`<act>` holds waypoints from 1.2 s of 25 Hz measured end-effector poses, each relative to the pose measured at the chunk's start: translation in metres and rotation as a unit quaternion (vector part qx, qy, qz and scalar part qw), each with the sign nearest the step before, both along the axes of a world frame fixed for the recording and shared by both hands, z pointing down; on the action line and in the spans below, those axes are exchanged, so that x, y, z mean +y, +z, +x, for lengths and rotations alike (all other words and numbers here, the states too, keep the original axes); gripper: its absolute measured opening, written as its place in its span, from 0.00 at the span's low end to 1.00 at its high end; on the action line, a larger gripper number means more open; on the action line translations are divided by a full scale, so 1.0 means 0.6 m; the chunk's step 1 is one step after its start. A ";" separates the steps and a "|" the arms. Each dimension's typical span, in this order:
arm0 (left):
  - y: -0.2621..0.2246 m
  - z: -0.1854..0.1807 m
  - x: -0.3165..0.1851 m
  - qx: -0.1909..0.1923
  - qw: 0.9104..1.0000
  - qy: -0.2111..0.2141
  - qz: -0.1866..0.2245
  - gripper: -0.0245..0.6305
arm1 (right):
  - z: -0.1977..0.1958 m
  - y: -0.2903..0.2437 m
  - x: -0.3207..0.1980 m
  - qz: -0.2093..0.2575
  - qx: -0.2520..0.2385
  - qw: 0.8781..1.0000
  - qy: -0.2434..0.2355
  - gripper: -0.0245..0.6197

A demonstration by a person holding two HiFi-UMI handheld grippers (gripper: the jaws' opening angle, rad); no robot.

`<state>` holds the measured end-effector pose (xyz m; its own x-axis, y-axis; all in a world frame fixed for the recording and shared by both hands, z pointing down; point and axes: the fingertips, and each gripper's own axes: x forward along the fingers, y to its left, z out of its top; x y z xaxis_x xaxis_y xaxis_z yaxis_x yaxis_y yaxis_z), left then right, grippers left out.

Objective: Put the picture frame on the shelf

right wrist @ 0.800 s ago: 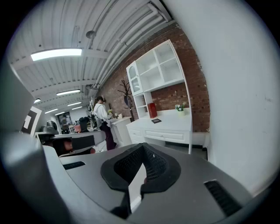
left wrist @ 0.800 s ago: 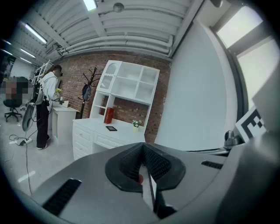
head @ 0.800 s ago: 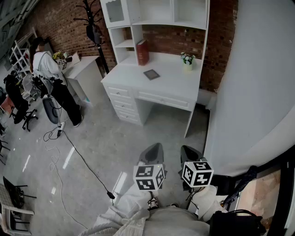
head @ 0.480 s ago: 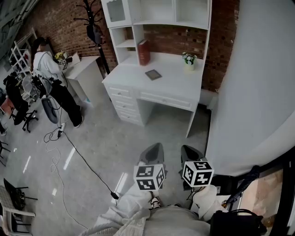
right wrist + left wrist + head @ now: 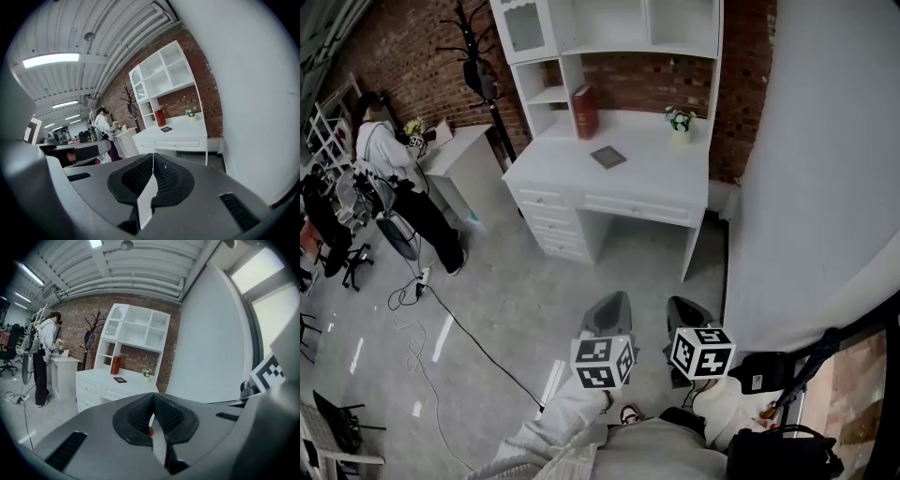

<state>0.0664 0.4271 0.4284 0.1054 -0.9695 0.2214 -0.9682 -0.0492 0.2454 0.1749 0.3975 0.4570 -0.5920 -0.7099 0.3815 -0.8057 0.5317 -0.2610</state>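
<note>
Picture frame [image 5: 607,157] lies flat on desk [image 5: 661,178], upper centre of head view; well apart from both grippers at lower centre; approx. straight above left gripper [image 5: 610,309], so left is marginally nearer; long axis not discernible. Left and right gripper [image 5: 688,314] jaws: pressed together, nothing between. Shelf [image 5: 551,92] is up-left of it.
</note>
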 end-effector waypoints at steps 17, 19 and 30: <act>0.053 0.013 -0.154 -0.003 1.000 0.020 -0.023 0.05 | 0.011 0.062 -0.144 -0.040 -0.007 0.999 0.017 0.08; 0.046 0.008 -0.186 -0.007 1.000 0.015 -0.019 0.05 | 0.003 0.055 -0.179 -0.037 -0.012 0.999 0.010 0.08; 0.028 0.002 -0.371 -0.014 0.999 -0.021 -0.022 0.05 | 0.002 0.034 -0.383 -0.041 -0.014 0.999 -0.016 0.08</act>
<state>0.0674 0.2047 0.4452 0.0588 -0.9621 0.2664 -0.9757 0.0010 0.2190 0.1760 0.1675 0.4775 -0.6252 -0.6573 0.4208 -0.7804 0.5332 -0.3267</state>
